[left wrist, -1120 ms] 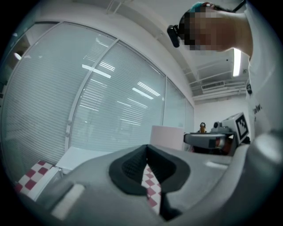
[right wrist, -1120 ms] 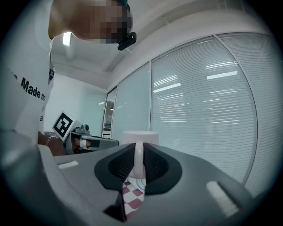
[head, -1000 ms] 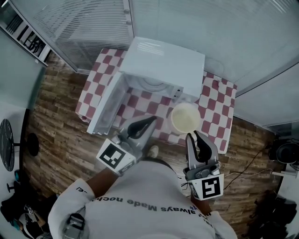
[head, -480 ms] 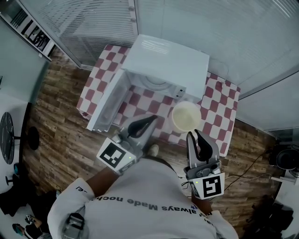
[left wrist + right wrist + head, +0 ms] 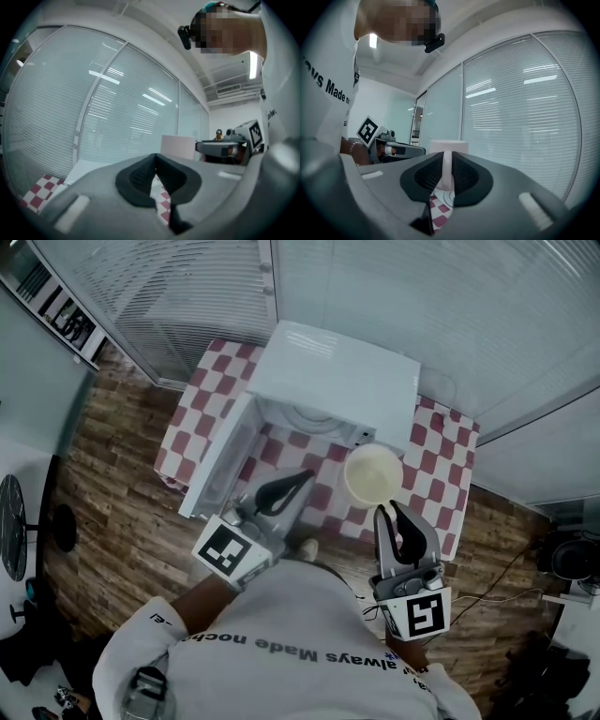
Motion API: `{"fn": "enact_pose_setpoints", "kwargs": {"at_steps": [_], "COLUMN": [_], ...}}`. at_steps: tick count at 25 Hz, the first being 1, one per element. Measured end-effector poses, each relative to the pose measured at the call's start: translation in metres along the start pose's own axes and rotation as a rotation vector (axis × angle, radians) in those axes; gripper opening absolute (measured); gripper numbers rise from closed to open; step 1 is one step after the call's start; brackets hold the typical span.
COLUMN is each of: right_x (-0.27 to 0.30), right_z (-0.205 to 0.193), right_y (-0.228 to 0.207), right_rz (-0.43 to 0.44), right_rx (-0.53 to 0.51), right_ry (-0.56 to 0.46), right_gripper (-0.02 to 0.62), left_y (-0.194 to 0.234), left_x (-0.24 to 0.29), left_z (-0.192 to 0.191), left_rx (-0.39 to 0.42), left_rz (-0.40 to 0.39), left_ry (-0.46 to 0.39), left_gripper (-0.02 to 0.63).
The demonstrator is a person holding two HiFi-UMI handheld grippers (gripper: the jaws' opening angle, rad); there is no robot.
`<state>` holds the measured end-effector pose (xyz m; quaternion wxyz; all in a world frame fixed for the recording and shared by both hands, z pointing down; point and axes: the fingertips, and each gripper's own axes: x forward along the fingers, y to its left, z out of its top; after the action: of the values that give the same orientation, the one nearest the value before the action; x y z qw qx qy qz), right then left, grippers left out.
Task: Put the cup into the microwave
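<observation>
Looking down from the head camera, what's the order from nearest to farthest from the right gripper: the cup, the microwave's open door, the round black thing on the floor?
From the right gripper:
1. Cup, just ahead of its jaws.
2. Microwave door, swung open on the left.
3. Round black thing, at the far left edge.

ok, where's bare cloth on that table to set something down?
Free: checkered cloth left of the open door, and right of the microwave. Crowded: the front edge, where the cup and right gripper sit.
</observation>
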<state>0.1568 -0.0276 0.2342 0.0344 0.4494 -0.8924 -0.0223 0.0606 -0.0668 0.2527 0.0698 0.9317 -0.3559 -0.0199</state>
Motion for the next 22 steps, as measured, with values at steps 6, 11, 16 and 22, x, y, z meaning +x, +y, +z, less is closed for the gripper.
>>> {"fn": "enact_pose_setpoints", "kwargs": {"at_steps": [6, 11, 16, 22], "right_x": [0.029, 0.047, 0.061, 0.068], "right_z": [0.008, 0.015, 0.014, 0.002], "right_y": [0.003, 0.008, 0.010, 0.011], "right_rz": [-0.023, -0.039, -0.056, -0.070], "right_rx": [0.001, -0.004, -0.004, 0.010], "right_ry": [-0.007, -0.016, -0.012, 0.009], "right_gripper": [0.046, 0.046, 0.046, 0.046], "left_y": [0.031, 0.053, 0.067, 0.078], "left_x": [-0.002, -0.004, -0.004, -0.001], "left_z": [0.006, 0.019, 0.019, 0.007], "left_rx": [0.007, 0.017, 0.015, -0.005], "left_rz": [-0.015, -0.031, -0.049, -0.060], "left_ry": [0.019, 0.002, 0.003, 0.017], "left_gripper": [0.005, 0.005, 0.005, 0.005]}}
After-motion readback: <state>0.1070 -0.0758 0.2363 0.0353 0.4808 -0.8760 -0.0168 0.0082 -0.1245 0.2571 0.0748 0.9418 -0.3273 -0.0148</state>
